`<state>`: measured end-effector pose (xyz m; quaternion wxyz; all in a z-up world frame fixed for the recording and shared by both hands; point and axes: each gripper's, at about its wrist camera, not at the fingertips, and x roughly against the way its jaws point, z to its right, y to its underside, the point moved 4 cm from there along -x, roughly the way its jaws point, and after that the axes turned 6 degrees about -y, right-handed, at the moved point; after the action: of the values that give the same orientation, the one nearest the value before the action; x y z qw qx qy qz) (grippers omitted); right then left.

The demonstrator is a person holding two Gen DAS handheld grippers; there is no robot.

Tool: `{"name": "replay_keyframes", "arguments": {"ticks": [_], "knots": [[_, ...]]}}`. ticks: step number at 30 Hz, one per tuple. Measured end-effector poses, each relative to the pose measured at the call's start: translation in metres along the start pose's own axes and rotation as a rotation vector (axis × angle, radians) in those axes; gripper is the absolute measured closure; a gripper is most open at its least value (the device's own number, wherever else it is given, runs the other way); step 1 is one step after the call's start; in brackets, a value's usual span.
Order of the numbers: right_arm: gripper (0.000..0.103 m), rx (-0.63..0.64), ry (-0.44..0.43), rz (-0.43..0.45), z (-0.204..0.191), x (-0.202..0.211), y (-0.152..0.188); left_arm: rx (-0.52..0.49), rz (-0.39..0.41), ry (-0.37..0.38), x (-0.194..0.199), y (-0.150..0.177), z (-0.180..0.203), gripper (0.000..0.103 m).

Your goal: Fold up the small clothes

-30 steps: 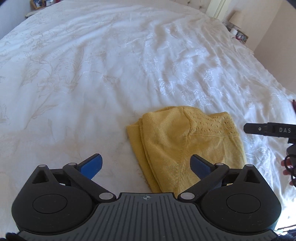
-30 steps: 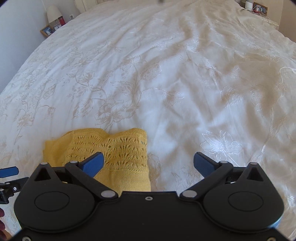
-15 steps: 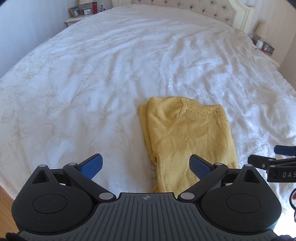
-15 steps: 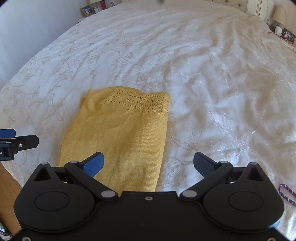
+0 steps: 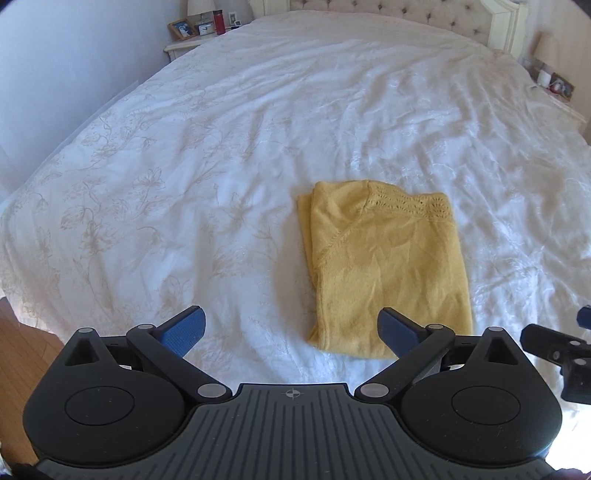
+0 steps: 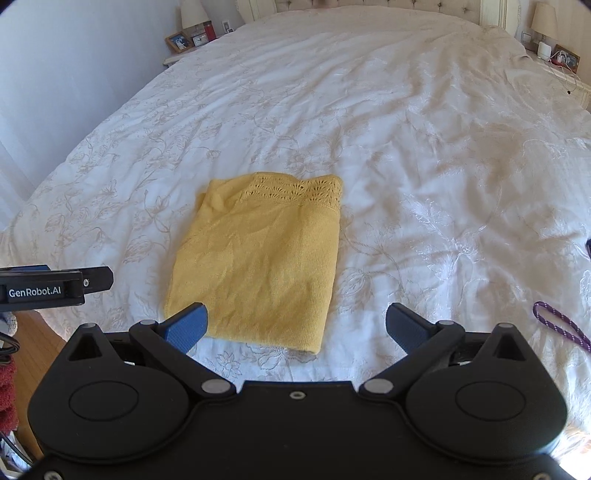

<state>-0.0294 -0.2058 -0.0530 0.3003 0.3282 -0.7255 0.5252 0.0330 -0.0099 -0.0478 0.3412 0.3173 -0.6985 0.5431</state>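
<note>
White floral bedspread [image 5: 221,155] fills the left wrist view; one folded yellow knit garment [image 5: 384,266] lies flat, long axis toward the headboard, lace edge far. Left gripper [image 5: 291,325] spread wide, empty. Right wrist view: the same single garment [image 6: 266,262], right gripper [image 6: 295,321] wide apart, holding nothing.

I am in a home bedroom: a wide bed [image 5: 258,147] under a white flowered cover, a tufted headboard [image 5: 388,9], nightstands [image 6: 173,59] with a lamp [image 6: 194,13] and photo frames [image 6: 178,41], a wooden floor [image 5: 22,343].
</note>
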Motion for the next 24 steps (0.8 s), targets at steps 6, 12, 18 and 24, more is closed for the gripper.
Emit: {"name": "replay_keyframes", "arguments": {"ticks": [6,12,18,24], "knots": [[0.001,-0.004,0.040,0.051,0.000,0.015,0.001,-0.007,0.006,0.021,0.009,0.005,0.006,0.002],[0.001,0.002,0.055,0.044,0.002,0.017,0.002,0.001,-0.010,0.044,0.011,0.008,0.008,0.002],[0.001,0.019,0.060,0.019,0.002,0.015,0.006,0.014,-0.038,0.053,0.010,0.010,0.009,0.002],[0.001,0.016,0.044,0.012,0.001,0.015,0.010,-0.002,-0.055,0.055,0.009,0.015,0.012,0.002]]}}
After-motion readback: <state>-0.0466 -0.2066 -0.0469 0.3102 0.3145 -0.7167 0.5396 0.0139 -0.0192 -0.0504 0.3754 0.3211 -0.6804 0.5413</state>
